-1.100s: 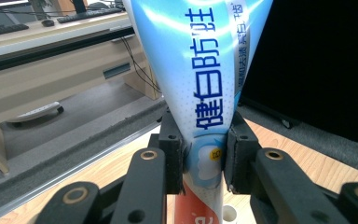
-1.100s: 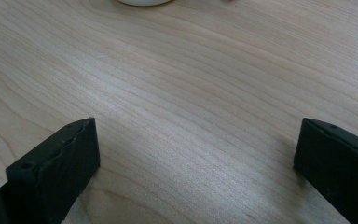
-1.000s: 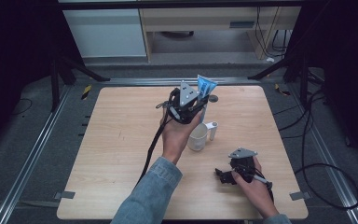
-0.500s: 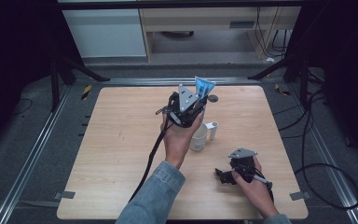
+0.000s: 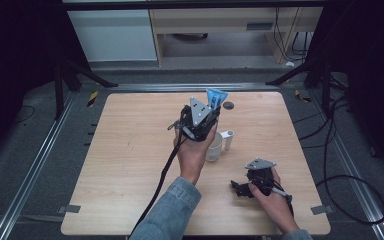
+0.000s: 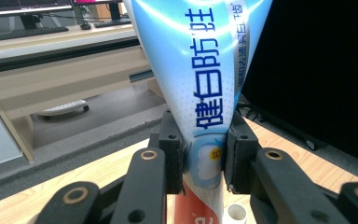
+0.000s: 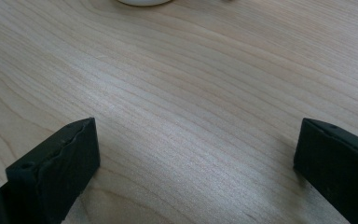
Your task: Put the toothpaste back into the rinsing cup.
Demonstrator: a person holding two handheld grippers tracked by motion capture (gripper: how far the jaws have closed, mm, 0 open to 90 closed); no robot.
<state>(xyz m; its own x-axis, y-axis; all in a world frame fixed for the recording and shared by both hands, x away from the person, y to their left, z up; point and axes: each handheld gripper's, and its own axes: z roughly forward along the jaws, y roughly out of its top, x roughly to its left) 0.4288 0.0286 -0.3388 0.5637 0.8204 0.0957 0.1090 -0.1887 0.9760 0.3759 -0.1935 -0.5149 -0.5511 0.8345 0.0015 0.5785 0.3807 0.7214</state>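
The wooden counter carries a white cup near its middle. Above the cup, the left hand-held gripper is raised and clamps a blue and white tube between its pads, with the wide flat end up. The right hand-held gripper rests low on the counter near the front edge, its jaws wide apart with bare wood between them.

High view: we note a dim room, dark at both sides, with the table the brightest area; image soft and grainy. Left gripper view: we record white glare streaks on the toothpaste tube, background slightly blurred. Right gripper view: even light, soft shadows beside the fingers.
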